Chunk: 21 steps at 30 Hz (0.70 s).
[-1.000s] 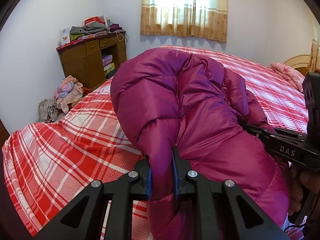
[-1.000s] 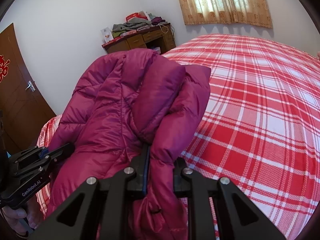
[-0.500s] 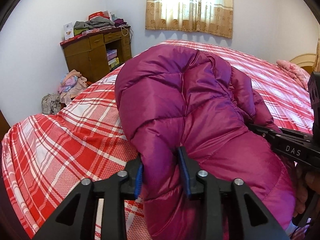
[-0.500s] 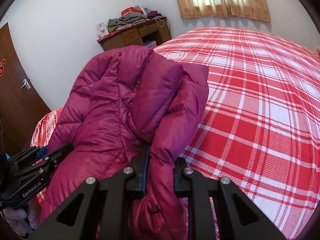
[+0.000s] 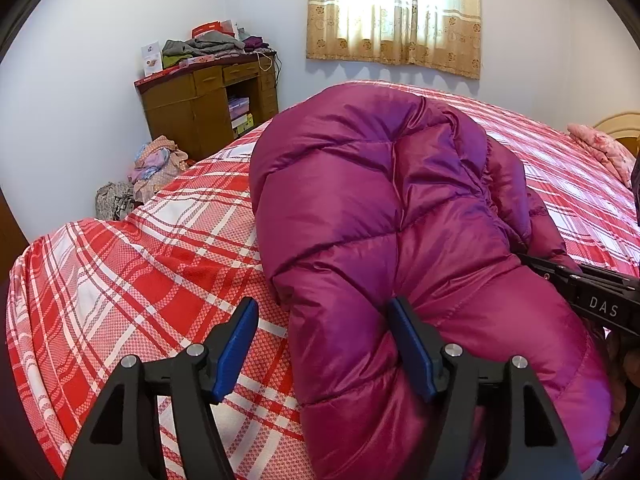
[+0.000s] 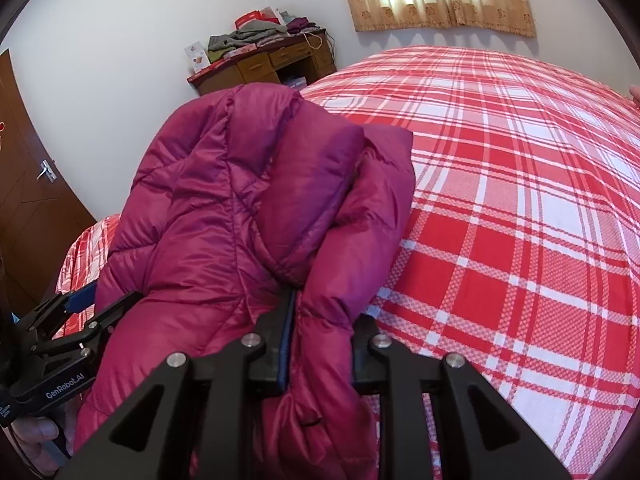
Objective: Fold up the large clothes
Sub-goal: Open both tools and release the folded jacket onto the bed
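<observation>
You're holding a magenta puffer jacket (image 5: 392, 216) bunched up over the red-and-white plaid bed (image 5: 132, 264), w/ one tool on each side of it.

Left tool (image 5: 324, 344): its jaws have just been opening and are now standing wide. The jacket's quilted edge is sitting between the blue pads (image 5: 236, 340), but the left pad is clear of the fabric w/ bedspread showing in the gap; the right pad is touching or just beside the cloth, can't tell which. So this tool isn't gripping anything.

Right tool (image 6: 320, 344): jaws are narrow and pinching a thick fold of the jacket, fabric bulging out above and below the fingers. In the left wrist view this tool is coming in from the right edge, partly buried in the jacket.

The jacket is draping forward from the right tool, its far end resting on the bed nr the foot corner.

Bkgd: a wooden desk (image 5: 200, 108) piled w/ folded clothes is standing against the wall, a heap of laundry (image 5: 156, 164) lying on the floor beside it, curtains (image 5: 394, 12) covering the window.
</observation>
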Each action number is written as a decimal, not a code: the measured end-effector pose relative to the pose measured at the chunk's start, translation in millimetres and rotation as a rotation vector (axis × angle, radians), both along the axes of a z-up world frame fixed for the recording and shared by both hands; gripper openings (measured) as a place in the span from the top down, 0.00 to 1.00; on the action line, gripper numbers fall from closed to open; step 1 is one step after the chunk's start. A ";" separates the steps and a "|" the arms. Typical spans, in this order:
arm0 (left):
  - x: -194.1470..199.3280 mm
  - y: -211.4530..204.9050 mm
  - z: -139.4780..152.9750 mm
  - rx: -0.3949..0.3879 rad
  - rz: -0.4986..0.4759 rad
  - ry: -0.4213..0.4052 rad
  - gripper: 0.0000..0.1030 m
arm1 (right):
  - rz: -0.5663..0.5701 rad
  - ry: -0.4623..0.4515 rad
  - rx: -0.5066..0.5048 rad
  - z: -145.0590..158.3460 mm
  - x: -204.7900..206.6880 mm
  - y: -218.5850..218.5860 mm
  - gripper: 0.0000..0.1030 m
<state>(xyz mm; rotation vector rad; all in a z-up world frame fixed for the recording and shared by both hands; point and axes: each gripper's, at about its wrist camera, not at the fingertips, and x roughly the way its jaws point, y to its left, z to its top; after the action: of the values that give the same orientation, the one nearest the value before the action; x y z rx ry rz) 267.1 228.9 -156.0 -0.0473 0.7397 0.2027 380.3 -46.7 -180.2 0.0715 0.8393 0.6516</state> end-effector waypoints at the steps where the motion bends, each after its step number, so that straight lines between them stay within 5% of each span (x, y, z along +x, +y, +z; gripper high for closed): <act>1: 0.3 -0.2 -0.7 -0.001 0.000 0.000 0.33 | 0.001 0.001 -0.001 -0.3 0.3 0.5 0.77; 6: 1.3 1.6 -0.9 -0.002 0.005 0.009 0.31 | 0.001 -0.001 -0.024 -0.1 -0.6 3.4 0.75; 9: -4.2 2.8 14.9 0.027 0.035 0.018 0.31 | -0.017 -0.037 -0.095 11.4 -4.7 7.2 0.58; 13: -36.5 5.3 66.6 0.058 0.070 -0.097 0.31 | -0.066 -0.144 -0.116 58.4 -33.4 -1.5 0.38; 21: -100.3 1.0 146.9 0.069 0.062 -0.274 0.28 | -0.069 -0.318 -0.053 136.3 -109.7 -9.5 0.35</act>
<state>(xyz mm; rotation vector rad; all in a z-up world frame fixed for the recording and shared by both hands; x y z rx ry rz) 166.9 229.8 -9.1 -0.0312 0.4580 0.2748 270.6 -56.2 -43.9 -0.0508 0.5445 0.5577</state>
